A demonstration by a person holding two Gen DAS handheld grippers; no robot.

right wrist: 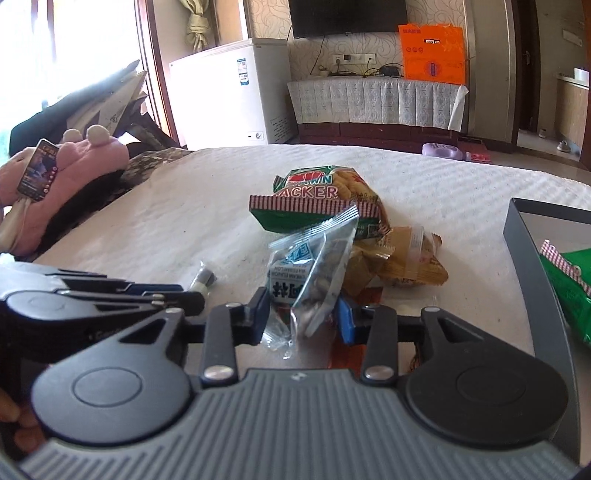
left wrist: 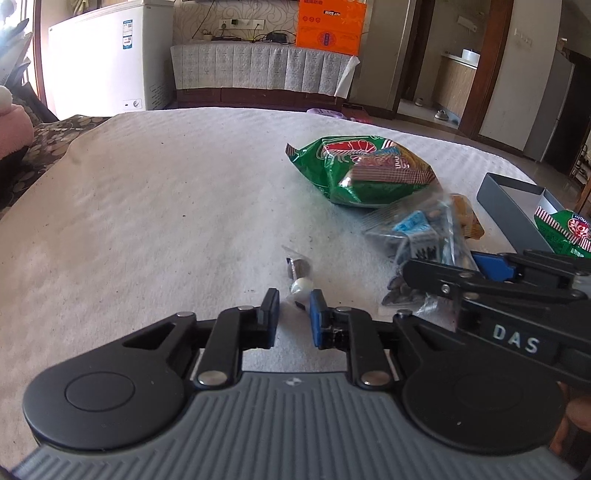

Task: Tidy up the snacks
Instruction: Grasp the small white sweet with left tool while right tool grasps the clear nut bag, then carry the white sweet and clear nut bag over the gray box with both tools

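Note:
A green prawn cracker bag lies on the white bed cover, also in the right wrist view. A clear zip bag of seeds lies in front of it, with a yellow-brown snack pack beside. A small clear-wrapped candy lies just ahead of my left gripper, whose jaws are open around its near end. My right gripper is open, with the zip bag between its jaws. A grey box at the right holds another green bag.
The bed cover stretches wide to the left. A pink plush toy with a phone sits at the bed's left edge. A white freezer, a covered cabinet and an orange box stand beyond the bed.

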